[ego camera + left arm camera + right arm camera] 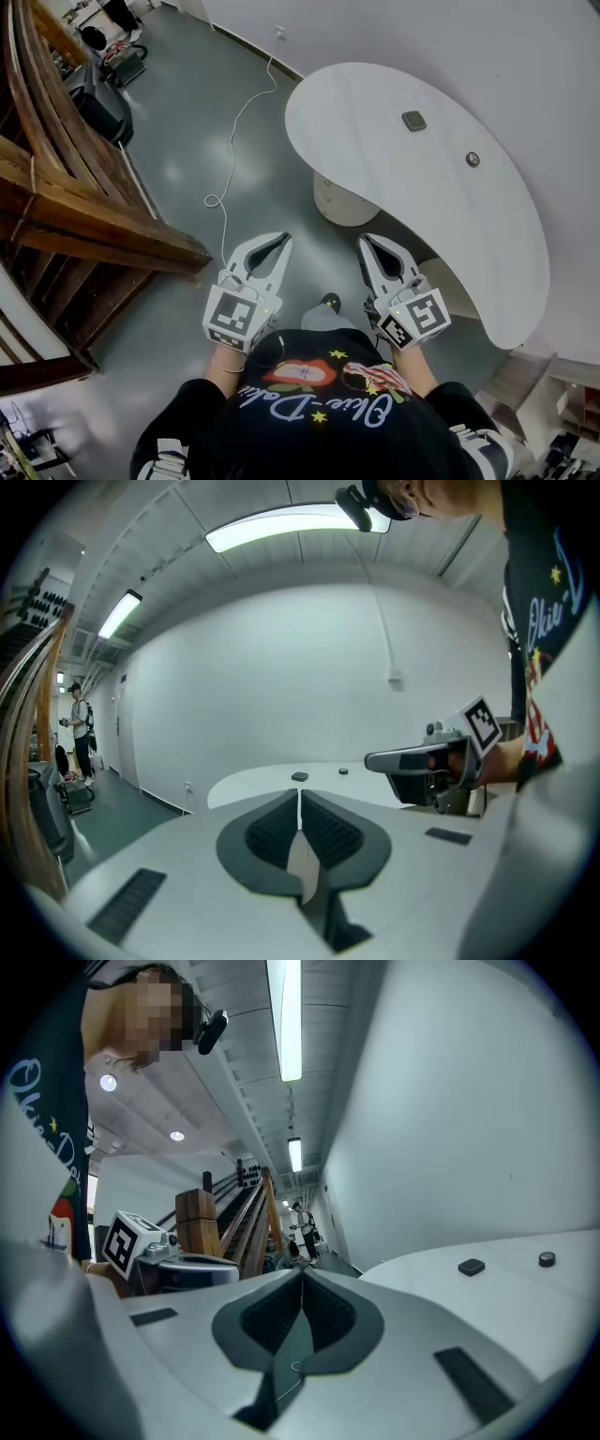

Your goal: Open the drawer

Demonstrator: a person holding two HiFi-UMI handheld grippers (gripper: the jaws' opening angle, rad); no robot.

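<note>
Both grippers are held over the grey floor in front of a white curved desk (441, 178). Under the desk's left end stands a pale cabinet (339, 201); I cannot make out a drawer front on it. My left gripper (279, 240) is shut with nothing in it, well short of the cabinet. The right gripper (366, 244) is beside it, also shut and empty. In the left gripper view the jaws (299, 795) meet in a thin line, the desk top (253, 782) lies ahead and the right gripper (424, 761) shows at the right. In the right gripper view the jaws (302, 1275) are closed too.
Two small dark fittings (413, 120) (472, 159) sit on the desk top. A wooden staircase (66, 206) runs along the left, and a white cable (230, 141) trails over the floor. A person (80, 731) stands far off down the hall. My foot (329, 302) shows between the grippers.
</note>
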